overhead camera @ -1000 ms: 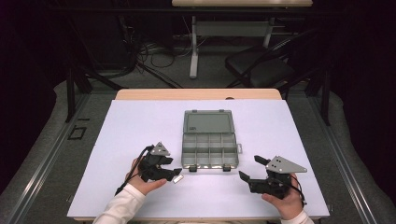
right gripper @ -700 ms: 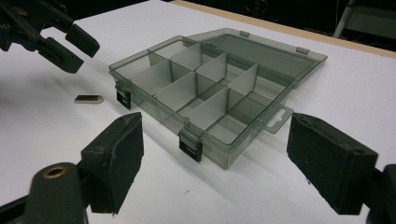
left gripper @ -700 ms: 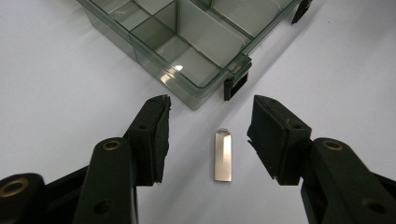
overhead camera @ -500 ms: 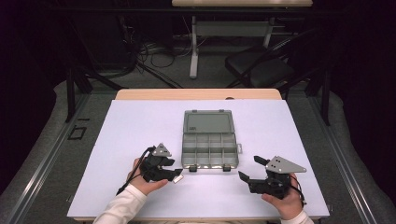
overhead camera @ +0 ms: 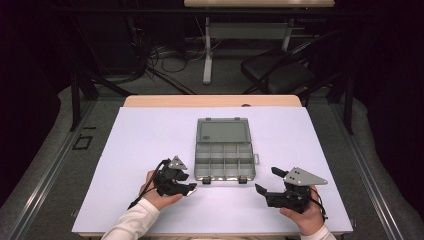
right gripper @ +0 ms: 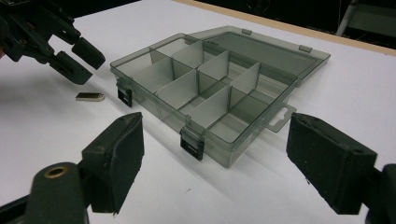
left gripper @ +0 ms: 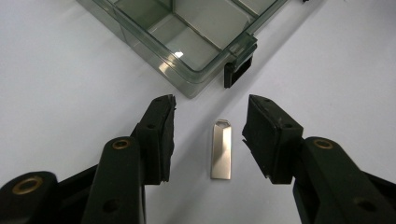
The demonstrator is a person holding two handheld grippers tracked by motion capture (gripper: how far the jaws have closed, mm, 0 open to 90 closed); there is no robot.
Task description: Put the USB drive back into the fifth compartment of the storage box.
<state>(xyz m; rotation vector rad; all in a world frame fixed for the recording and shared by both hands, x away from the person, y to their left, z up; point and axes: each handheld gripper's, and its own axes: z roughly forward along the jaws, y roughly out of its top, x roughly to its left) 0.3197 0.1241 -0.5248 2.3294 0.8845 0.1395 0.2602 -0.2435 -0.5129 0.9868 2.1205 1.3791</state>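
While the white tabletop (overhead camera: 150, 135) lies bare on all sides of the open compartment box (overhead camera: 224, 150), the small metal USB stick (left gripper: 221, 148) lies flat just off the box's near left corner, apart from its wall. Its long axis runs along the left claw (left gripper: 208, 135), looped end pointing toward the box; that claw's jaws have just been closing and straddle the stick without touching it. Well off to the right, the right claw (right gripper: 215, 168) stands wide and holds nothing.

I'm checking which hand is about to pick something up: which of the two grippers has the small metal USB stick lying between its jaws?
The left gripper: the USB stick lies between its closing jaws, untouched. The right gripper has bare table there.
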